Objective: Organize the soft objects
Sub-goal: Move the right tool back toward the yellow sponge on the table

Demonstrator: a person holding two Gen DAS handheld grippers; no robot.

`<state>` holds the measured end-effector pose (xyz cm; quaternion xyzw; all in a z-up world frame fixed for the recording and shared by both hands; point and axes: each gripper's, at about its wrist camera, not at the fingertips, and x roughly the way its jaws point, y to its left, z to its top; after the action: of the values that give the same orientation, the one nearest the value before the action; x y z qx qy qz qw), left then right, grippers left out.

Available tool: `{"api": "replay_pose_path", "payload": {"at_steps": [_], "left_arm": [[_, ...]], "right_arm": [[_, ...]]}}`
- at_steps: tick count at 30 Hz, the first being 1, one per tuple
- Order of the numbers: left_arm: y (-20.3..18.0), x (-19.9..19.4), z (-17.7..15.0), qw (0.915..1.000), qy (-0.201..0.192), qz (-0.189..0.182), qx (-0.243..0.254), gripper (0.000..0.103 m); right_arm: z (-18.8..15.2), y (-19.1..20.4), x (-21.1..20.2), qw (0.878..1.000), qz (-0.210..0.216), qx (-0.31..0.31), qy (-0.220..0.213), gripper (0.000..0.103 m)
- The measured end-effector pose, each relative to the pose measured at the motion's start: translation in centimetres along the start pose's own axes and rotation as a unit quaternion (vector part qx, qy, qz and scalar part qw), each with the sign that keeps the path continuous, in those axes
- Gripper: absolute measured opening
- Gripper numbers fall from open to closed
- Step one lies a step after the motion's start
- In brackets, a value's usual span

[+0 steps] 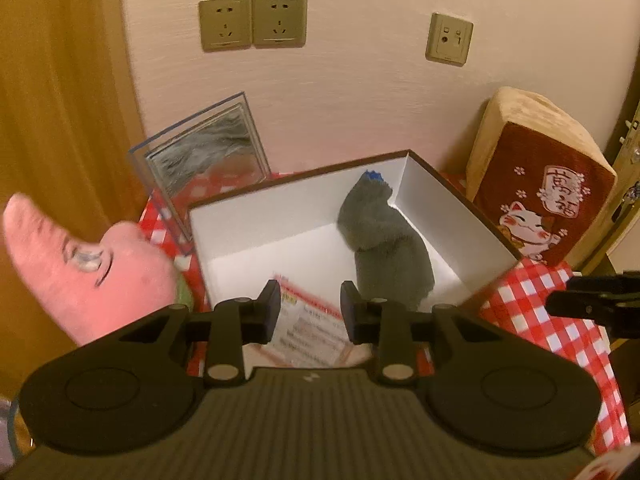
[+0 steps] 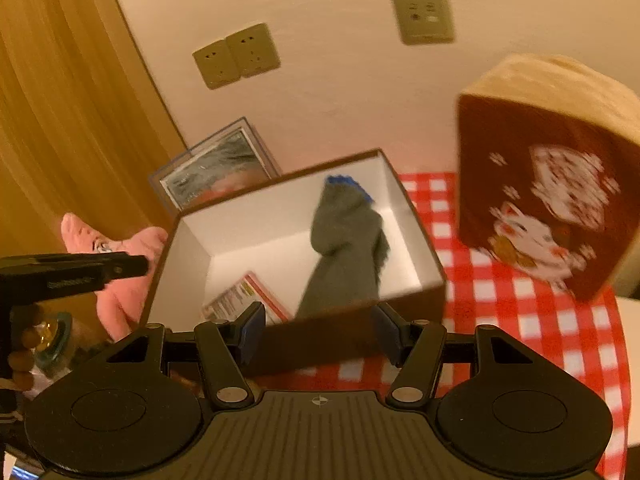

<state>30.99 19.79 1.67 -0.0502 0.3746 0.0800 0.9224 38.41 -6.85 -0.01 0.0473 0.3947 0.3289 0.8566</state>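
Observation:
An open box (image 1: 248, 232) with white inside walls stands on the red checked cloth; it also shows in the right wrist view (image 2: 192, 240). A grey plush with a blue tip (image 1: 384, 240) lies in its right half (image 2: 344, 252). A printed card (image 1: 308, 328) lies on the box floor. A pink star plush (image 1: 80, 260) lies left of the box (image 2: 120, 276). My left gripper (image 1: 310, 312) is open and empty over the box's near edge. My right gripper (image 2: 320, 332) is open and empty at the box's front wall.
A brown and tan cushion with a lucky cat print (image 1: 540, 188) stands right of the box (image 2: 548, 184). A clear framed picture (image 1: 204, 160) leans on the wall behind the box. A wooden panel (image 1: 60, 100) stands at the left. Wall sockets (image 1: 252, 22) are above.

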Motion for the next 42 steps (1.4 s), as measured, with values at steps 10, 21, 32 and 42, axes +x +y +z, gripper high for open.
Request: {"api": "replay_pose_path", "payload": {"at_steps": [10,21,32,42], "left_arm": [[0.3,-4.2,-5.4,0.9999,0.014,0.005,0.003,0.033],[0.1,-4.5,-10.3,0.9982,0.058,0.011,-0.003,0.037],[-0.4,-2.8,-13.8,0.9956,0.093,0.0,-0.001,0.047],[-0.1,-0.6,-15.6,0.9933,0.116,0.002,0.001,0.052]], "right_arm": [[-7.2,-1.7,-4.8,0.998,-0.038,0.058,0.01,0.062],[-13.7,-2.1,-4.9,0.99,-0.037,0.128,0.056,0.082],[-16.6,-2.8,-3.7,0.981,-0.055,0.171,0.077,0.089],[-16.8,-2.9,-1.6,0.974,-0.063,0.206,0.075,0.094]]}}
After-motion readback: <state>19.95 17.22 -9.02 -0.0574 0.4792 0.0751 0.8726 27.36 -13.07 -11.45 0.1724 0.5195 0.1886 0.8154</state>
